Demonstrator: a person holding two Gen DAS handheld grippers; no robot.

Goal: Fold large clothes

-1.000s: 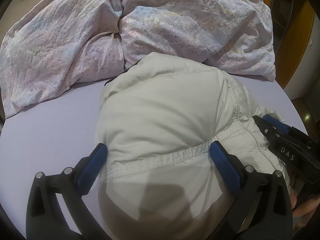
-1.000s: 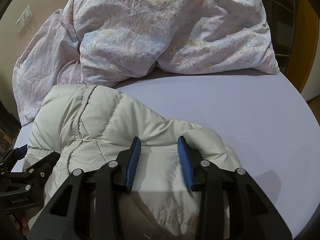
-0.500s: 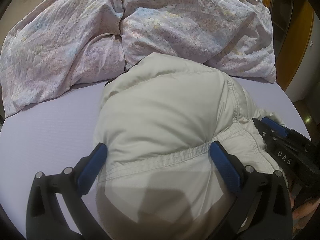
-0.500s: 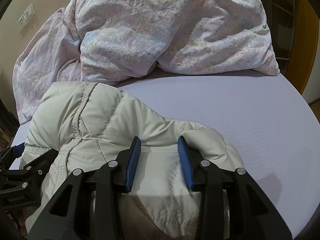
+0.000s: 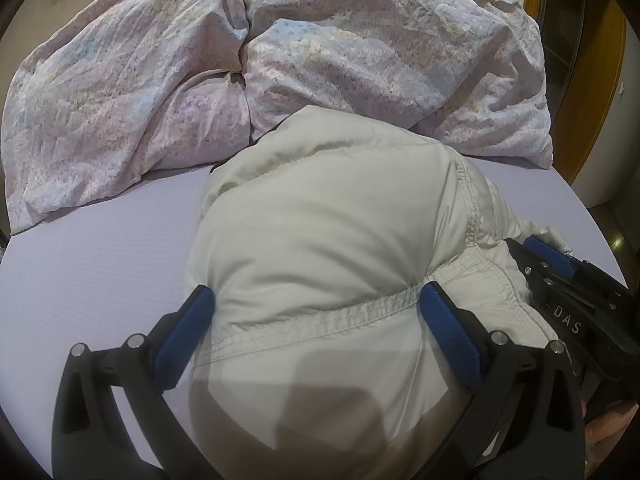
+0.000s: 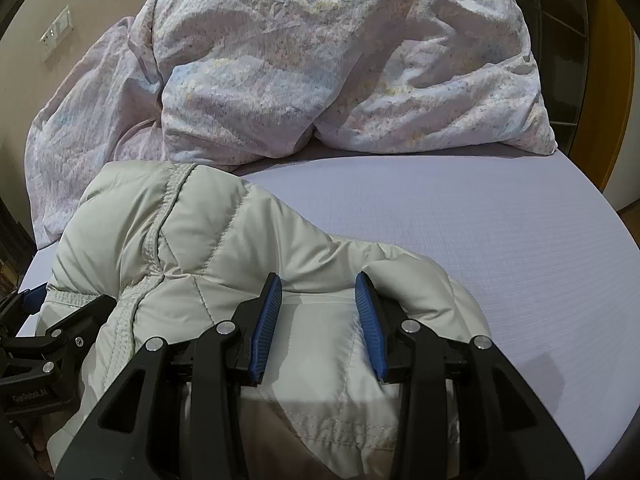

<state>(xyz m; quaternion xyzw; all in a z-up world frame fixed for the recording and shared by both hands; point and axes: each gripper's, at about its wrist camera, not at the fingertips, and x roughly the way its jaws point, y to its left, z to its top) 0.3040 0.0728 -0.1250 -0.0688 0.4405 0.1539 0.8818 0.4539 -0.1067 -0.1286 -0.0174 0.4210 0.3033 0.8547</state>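
Observation:
A cream puffer jacket (image 5: 320,240) lies bunched on the lilac bed sheet (image 5: 100,264). My left gripper (image 5: 316,304) is wide open, its blue pads straddling the jacket's near bulge by a stitched seam. In the right wrist view the jacket (image 6: 192,248) fills the lower left. My right gripper (image 6: 318,292) is partly open, with a fold of the jacket between its blue pads; the jaws do not pinch it tight. The right gripper also shows at the right edge of the left wrist view (image 5: 560,280), and the left gripper at the left edge of the right wrist view (image 6: 44,332).
A crumpled pink floral duvet (image 5: 280,52) is heaped across the far side of the bed, also seen in the right wrist view (image 6: 320,60). Bare sheet (image 6: 480,220) lies right of the jacket. An orange wooden frame (image 5: 580,60) stands at far right.
Nearly nothing has moved. The jacket has settled slightly; both grippers hold the same spots and openings.

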